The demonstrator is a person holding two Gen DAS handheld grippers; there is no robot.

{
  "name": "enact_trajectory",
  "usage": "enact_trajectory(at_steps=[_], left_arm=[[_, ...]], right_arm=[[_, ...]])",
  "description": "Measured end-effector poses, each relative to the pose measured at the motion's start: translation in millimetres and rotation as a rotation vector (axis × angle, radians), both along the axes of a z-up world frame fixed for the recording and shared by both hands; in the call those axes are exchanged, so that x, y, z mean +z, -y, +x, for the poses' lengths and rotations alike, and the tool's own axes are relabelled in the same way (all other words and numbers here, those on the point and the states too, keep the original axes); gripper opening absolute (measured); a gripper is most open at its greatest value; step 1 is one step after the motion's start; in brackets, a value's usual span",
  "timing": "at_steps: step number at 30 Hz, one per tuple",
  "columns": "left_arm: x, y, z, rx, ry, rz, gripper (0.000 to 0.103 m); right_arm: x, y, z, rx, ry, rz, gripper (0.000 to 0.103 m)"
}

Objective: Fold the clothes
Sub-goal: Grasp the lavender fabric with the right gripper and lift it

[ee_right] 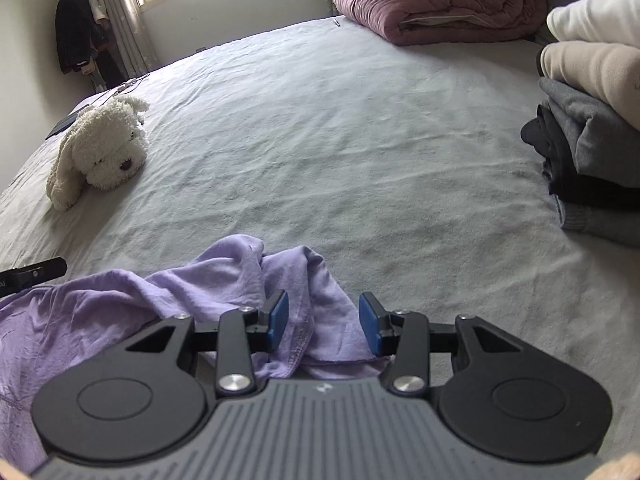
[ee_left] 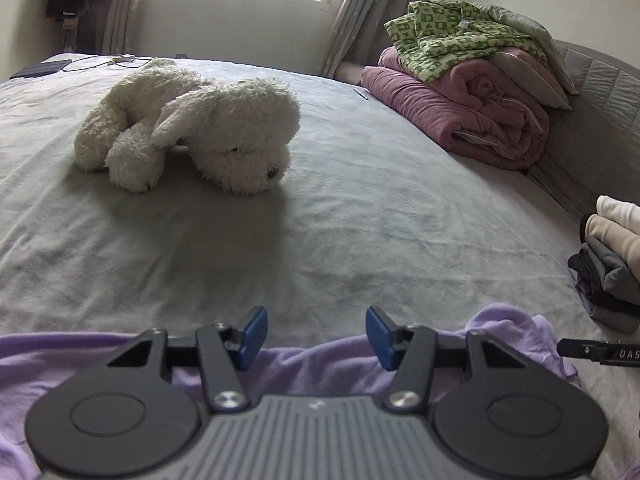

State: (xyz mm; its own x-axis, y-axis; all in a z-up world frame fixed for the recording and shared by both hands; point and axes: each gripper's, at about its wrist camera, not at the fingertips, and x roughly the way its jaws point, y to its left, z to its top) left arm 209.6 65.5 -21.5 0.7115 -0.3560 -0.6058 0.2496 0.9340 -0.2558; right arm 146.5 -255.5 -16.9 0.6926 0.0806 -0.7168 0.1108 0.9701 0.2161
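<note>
Both grippers agape over lilac garment

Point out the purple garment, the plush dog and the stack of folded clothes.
purple garment (ee_right: 236,276): right wrist view, bunched upper fold.
plush dog (ee_left: 240,136): left wrist view, its head.
stack of folded clothes (ee_right: 600,128): right wrist view, grey layer.

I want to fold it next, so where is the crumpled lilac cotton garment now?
The crumpled lilac cotton garment lies on the near edge of the grey bed sheet, under both open grippers; in the right wrist view a bunched fold rises between the right gripper fingers.
</note>
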Motion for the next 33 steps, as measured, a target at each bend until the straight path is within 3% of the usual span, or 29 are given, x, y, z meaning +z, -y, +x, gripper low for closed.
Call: enact_trajectory(at_steps=[5, 8, 18, 22, 33], left_arm=[[-1.3, 7.3, -2.5, -0.037, 0.002, 0.009, 0.055], [-1.1, 10.6, -3.7, -0.065, 0.009, 0.015, 0.056], [-4.7, 14.8, -4.1, -0.092, 0.012, 0.049, 0.056], [-5.4, 14.0, -3.7, -0.090, 0.011, 0.053, 0.056], [-11.0, 10.6, 1.0, -0.077, -0.006, 0.057, 0.056]], right_arm=[[-10.5, -0.4, 4.9, 0.018, -0.001, 0.057, 0.031], [-8.5, -2.2, 7.7, 0.017, 0.006, 0.103, 0.006], [36.2, 3.3, 34.1, -0.132, 0.100, 0.072, 0.004], [43.6, -3.6, 58.6, -0.169, 0.124, -0.010, 0.004], [18.1, -9.7, 148.6, -0.191, 0.034, -0.164, 0.004]])
